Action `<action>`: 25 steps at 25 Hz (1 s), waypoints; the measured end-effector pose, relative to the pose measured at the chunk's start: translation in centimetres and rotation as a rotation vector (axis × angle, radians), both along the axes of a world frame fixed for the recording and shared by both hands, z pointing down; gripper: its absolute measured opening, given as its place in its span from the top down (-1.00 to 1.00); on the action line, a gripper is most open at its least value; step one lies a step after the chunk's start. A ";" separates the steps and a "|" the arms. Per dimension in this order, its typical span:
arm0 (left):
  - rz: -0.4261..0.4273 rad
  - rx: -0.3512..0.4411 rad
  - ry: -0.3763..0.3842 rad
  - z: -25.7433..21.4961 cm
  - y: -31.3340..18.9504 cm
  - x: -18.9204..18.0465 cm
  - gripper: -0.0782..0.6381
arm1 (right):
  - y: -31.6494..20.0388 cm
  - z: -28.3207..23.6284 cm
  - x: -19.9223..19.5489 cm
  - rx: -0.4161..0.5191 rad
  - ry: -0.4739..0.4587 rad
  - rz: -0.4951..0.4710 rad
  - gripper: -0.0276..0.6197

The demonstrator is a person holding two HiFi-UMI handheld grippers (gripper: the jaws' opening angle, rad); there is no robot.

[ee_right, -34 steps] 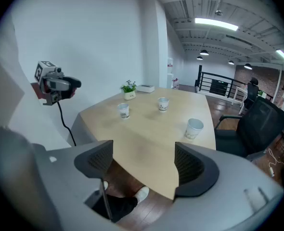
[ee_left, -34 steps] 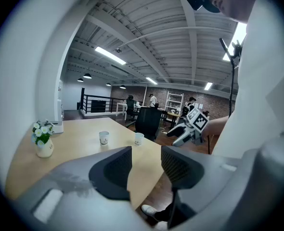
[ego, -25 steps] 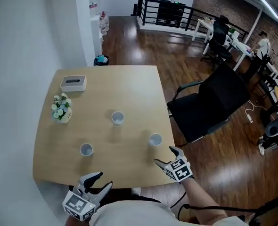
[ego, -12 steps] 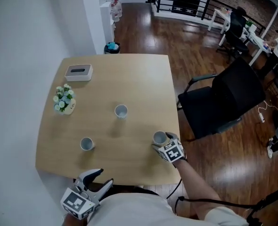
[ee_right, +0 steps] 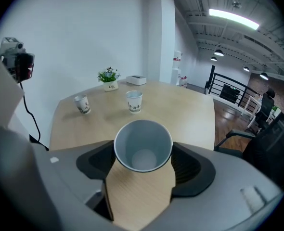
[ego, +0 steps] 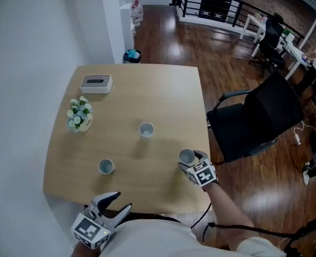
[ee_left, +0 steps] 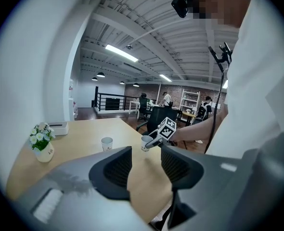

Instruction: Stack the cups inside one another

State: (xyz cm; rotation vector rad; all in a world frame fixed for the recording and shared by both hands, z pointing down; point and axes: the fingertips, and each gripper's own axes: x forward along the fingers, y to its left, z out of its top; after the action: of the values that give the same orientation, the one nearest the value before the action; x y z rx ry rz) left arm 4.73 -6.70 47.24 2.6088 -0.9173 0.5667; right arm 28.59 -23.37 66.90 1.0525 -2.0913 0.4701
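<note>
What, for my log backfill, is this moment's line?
right gripper: shut on paper cup | left gripper: open, empty | centre cup, left cup: upright on table | stacked: none

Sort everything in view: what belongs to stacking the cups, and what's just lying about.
Belongs to the job:
- near cup, between the jaws of the right gripper
- middle cup
- left cup
- left gripper, open and empty

Just lying about:
- tissue box
- flower pot
- black office chair
</note>
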 end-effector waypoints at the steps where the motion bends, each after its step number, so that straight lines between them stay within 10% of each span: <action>1: 0.001 0.001 0.003 0.0 -0.1 -0.4 0.22 | -0.5 -0.7 -0.6 0.009 -0.005 -0.005 -0.21; 25: -0.231 0.007 0.041 0.2 -0.8 -15.3 0.21 | -15.9 -5.5 -16.7 0.145 -0.054 -0.057 -0.20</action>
State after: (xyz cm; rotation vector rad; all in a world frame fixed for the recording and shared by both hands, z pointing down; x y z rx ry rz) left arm -10.58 -7.47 47.48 2.4644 -1.1874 0.4472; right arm 11.91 -39.22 61.41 1.0690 -2.2244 0.3263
